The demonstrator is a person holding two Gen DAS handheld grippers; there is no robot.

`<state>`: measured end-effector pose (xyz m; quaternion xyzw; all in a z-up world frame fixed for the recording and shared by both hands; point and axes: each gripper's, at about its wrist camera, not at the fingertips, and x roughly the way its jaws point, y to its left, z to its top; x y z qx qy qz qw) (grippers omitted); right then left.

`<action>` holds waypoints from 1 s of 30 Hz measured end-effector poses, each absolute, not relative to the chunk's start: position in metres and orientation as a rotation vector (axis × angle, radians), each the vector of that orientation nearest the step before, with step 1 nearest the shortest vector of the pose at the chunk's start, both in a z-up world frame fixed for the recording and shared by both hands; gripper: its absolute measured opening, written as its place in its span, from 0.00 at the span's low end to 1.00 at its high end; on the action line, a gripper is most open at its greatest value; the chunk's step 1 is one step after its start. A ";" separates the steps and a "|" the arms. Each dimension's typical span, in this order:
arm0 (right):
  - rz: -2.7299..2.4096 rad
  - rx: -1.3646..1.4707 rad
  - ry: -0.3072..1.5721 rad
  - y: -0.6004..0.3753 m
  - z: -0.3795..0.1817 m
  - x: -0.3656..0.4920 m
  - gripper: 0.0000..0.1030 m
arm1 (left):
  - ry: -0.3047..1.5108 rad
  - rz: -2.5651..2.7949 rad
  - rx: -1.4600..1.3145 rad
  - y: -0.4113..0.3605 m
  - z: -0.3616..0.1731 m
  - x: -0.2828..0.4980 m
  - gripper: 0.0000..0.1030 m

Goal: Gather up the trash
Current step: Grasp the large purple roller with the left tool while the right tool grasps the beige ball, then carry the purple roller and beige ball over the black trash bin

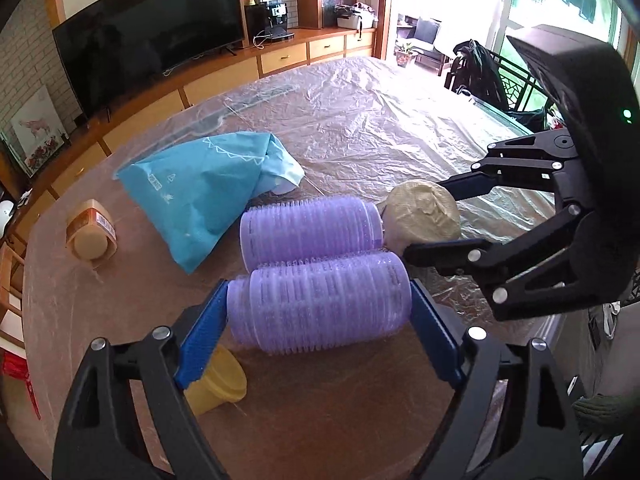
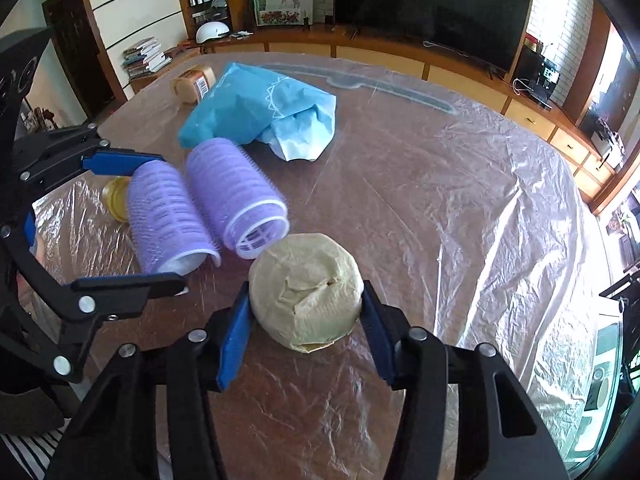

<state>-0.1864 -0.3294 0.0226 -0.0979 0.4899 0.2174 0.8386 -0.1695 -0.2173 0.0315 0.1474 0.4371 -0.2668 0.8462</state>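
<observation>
The right tool (image 2: 306, 322) is narrow, its blue pads pressed on both sides of a tan paper wad (image 2: 306, 296) that sits on the counter (image 2: 460, 208) toward its near edge. The left tool (image 1: 318, 326) stands wide around the nearer of two purple rollers (image 1: 320, 306); its pads look to be touching or almost touching the roller's ends, and I cannot tell if they press. The second roller (image 1: 310, 230) lies just behind the first, touching it, with the wad at its end.

Risks, as I judge them: the wad is soft, so it may squash and slip out on the lift. The rollers' bristles seem likely to cling, so raising one could drag its neighbour along or send it rolling. The loose plastic sheet (image 2: 500, 160) covering the counter could snag on a pad and shift everything. A yellow cup (image 1: 218, 386) lies on its side just beside the left pad and could be knocked.

Farther in lie a blue bag (image 1: 200, 196) and a tan tape roll (image 1: 90, 236) near the far left edge. The room has a television (image 1: 152, 36) on a long wooden cabinet (image 1: 280, 58), brick-pattern walls and bright windows.
</observation>
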 end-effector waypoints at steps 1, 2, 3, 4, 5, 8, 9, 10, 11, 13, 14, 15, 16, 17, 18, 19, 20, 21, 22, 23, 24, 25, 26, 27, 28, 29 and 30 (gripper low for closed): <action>0.456 -0.196 1.037 -0.332 0.024 -0.187 0.49 | 0.917 -0.560 0.307 -0.216 0.033 -0.172 0.85; 0.454 -0.187 1.037 -0.334 0.025 -0.187 0.50 | 0.915 -0.558 0.299 -0.214 0.036 -0.175 0.85; 0.453 -0.172 1.039 -0.337 0.027 -0.189 0.49 | 0.916 -0.557 0.294 -0.213 0.037 -0.175 0.84; 0.451 -0.159 1.039 -0.339 0.028 -0.190 0.49 | 0.915 -0.554 0.289 -0.212 0.039 -0.175 0.84; 0.451 -0.152 1.039 -0.340 0.029 -0.191 0.49 | 0.907 -0.548 0.283 -0.211 0.041 -0.178 0.84; 0.447 -0.136 1.037 -0.342 0.031 -0.193 0.49 | 0.882 -0.532 0.260 -0.208 0.049 -0.178 0.81; 0.449 -0.129 1.037 -0.342 0.032 -0.194 0.49 | 0.878 -0.527 0.248 -0.207 0.051 -0.176 0.81; 0.450 -0.123 1.036 -0.342 0.032 -0.195 0.49 | 0.875 -0.529 0.232 -0.206 0.054 -0.175 0.81; 0.449 -0.116 1.033 -0.342 0.033 -0.196 0.49 | 0.881 -0.535 0.216 -0.205 0.055 -0.174 0.81; 0.451 -0.113 1.029 -0.340 0.034 -0.196 0.49 | 0.898 -0.533 0.228 -0.209 0.053 -0.173 0.81; 0.452 -0.112 1.024 -0.339 0.036 -0.197 0.49 | 0.905 -0.533 0.238 -0.211 0.051 -0.173 0.81; 0.455 -0.111 1.023 -0.338 0.037 -0.197 0.49 | 0.908 -0.533 0.246 -0.212 0.049 -0.174 0.81; 0.456 -0.110 1.020 -0.337 0.037 -0.196 0.49 | 0.905 -0.536 0.248 -0.213 0.049 -0.177 0.81; 0.458 -0.112 1.018 -0.335 0.038 -0.197 0.49 | 0.900 -0.537 0.246 -0.212 0.048 -0.179 0.81; 0.459 -0.112 1.015 -0.335 0.039 -0.197 0.49 | 0.891 -0.541 0.236 -0.210 0.049 -0.182 0.81; 0.460 -0.112 1.011 -0.335 0.040 -0.197 0.49 | 0.892 -0.547 0.232 -0.209 0.048 -0.185 0.81; 0.466 -0.116 1.005 -0.332 0.042 -0.196 0.50 | 0.897 -0.554 0.232 -0.209 0.047 -0.186 0.81; 0.470 -0.124 1.000 -0.329 0.043 -0.196 0.50 | 0.913 -0.563 0.245 -0.210 0.045 -0.186 0.81; 0.473 -0.140 0.994 -0.325 0.043 -0.196 0.50 | 0.928 -0.572 0.257 -0.212 0.042 -0.187 0.81; 0.475 -0.156 0.992 -0.321 0.044 -0.196 0.50 | 0.931 -0.575 0.266 -0.213 0.039 -0.190 0.81; 0.483 -0.174 0.990 -0.315 0.044 -0.196 0.50 | 0.939 -0.580 0.274 -0.213 0.036 -0.192 0.81; 0.482 -0.183 0.988 -0.313 0.043 -0.195 0.50 | 0.948 -0.580 0.282 -0.213 0.033 -0.194 0.81; 0.482 -0.192 0.986 -0.310 0.043 -0.195 0.50 | 0.951 -0.580 0.285 -0.211 0.032 -0.195 0.81; 0.484 -0.197 0.987 -0.307 0.043 -0.194 0.49 | 0.955 -0.581 0.284 -0.209 0.030 -0.196 0.81; 0.484 -0.198 0.989 -0.306 0.043 -0.193 0.50 | 0.961 -0.584 0.280 -0.207 0.029 -0.197 0.81; 0.481 -0.203 0.993 -0.303 0.042 -0.192 0.49 | 0.962 -0.590 0.276 -0.205 0.028 -0.199 0.81; 0.478 -0.206 0.993 -0.302 0.042 -0.191 0.49 | 0.962 -0.596 0.274 -0.204 0.027 -0.201 0.81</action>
